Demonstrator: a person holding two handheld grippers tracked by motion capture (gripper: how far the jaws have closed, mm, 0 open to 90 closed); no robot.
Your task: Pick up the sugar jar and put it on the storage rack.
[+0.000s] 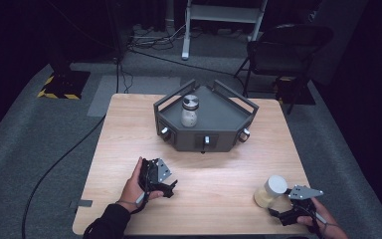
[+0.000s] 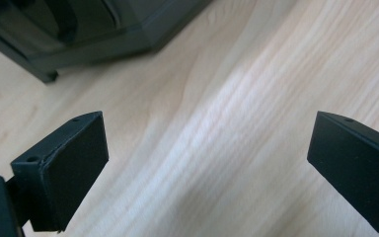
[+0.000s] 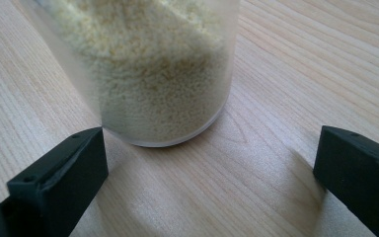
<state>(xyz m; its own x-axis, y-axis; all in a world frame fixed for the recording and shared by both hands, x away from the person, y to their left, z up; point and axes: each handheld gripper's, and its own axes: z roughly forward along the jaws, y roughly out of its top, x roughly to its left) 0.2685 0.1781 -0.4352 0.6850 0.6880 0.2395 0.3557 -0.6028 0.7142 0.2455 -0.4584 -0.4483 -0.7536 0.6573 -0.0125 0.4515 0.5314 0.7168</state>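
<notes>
Work in hand: the right gripper [image 1: 278, 213] is lined up on a jar of grain [image 1: 270, 191] near the table's front right corner; my guess is a pick-up comes next.
Jar position: it stands upright on the wooden table [image 1: 129, 124], just ahead of the right gripper and well apart from the grey tray [image 1: 229, 117] at the far middle.
Key relation: in the right gripper view the jar [image 3: 163, 74] sits straight ahead of the jaws and a little toward the left one, its base rim just beside the left jaw's tip; whether they touch I cannot tell. The jar is not yet between the jaws.
Long axis: vertical, so a sideways grasp around the round wall looks the natural approach.
Nearer hand: the right one by far; the left gripper [image 1: 165, 186] rests at the front left, well apart from the jar.
Right jaws: spread wide, holding nothing.
Left jaws: also spread wide in the left gripper view, with bare wood between them and the tray's corner [image 2: 94, 39] beyond.
Jar make: a clear, smooth cylinder with a pale cap, packed with fine cream-coloured grains.
Second jar: a similar jar with a metal lid [image 1: 190, 110] stands upright inside the tray.
Tray make: dark, angular, with raised rails and small knobs on its front faces.
Table surface: light wood grain, matte.
</notes>
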